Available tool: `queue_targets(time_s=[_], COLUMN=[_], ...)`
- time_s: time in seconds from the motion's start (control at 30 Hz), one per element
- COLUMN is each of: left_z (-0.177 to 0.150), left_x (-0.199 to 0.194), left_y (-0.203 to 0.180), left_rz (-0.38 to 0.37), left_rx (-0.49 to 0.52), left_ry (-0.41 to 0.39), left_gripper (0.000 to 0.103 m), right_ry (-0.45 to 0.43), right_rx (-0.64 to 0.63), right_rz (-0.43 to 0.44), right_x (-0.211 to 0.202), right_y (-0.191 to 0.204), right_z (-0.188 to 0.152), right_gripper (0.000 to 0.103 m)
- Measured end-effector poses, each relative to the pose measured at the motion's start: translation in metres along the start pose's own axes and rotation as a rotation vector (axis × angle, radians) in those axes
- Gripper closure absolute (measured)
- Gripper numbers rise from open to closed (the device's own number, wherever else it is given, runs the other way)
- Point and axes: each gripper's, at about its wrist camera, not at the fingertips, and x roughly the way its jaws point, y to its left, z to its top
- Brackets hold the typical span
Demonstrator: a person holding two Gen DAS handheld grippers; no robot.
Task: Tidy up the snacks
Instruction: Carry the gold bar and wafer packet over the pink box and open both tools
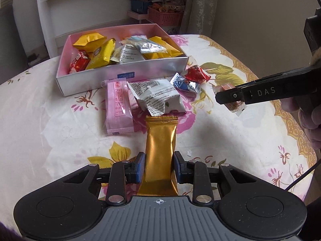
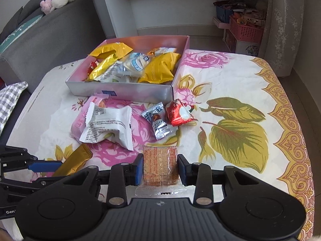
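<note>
My left gripper [image 1: 158, 165] is shut on a long gold snack bar [image 1: 160, 150], lifted above the flowered tablecloth. My right gripper [image 2: 160, 167] is shut on a clear-wrapped orange biscuit [image 2: 160, 167]; the left wrist view shows it at the right as the biscuit [image 1: 233, 105] in black fingers [image 1: 230, 96]. Beyond them stands a pink open box [image 1: 124, 74] holding several yellow, red and white packets. Loose in front of it lie a pink packet [image 1: 118, 108], a white printed packet [image 1: 158, 98], a blue-silver candy [image 1: 185, 83] and a red candy [image 1: 197, 74].
The table's cloth [image 2: 230, 100] has bare room on the right, with its edge [image 2: 301, 140] close by. A grey sofa [image 2: 50, 36] stands to the left, white shelves [image 2: 180, 10] and pink baskets [image 2: 246, 30] behind the table. A person's hand [image 1: 309, 116] holds the right gripper.
</note>
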Motion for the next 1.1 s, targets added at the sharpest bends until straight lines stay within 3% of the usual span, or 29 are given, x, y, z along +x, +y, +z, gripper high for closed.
queue_targets(time_s=[0.23,0.43,0.8,1.1], left_z=[0.011,0.040,0.110,0.164], left_x=[-0.021,-0.023,0.001,0.043], left_y=[0.016,0.034,0.056,0.063], left_rz=[0.008,0.031,0.090,0.098], left_rx=[-0.074,-0.139,-0.180,-0.197], left_ry=[-0.054,-0.086,-0.122,-0.161], left_gripper=[0.076,0.076,0.076,0.076], right_ry=[-0.042,-0.048,-0.111,-0.186], right_rx=[0.051,0.101,0.228,0.277], right_rz=[0.027,0.024,0.094,0.157], right_x=[-0.004,0.004,0.032,0.068], right_y=[0.005,0.006,-0.006,-0.017], right_z=[0.020,0.041,0.099,0.116], right_gripper=[0.075,0.075,0.075,0.075])
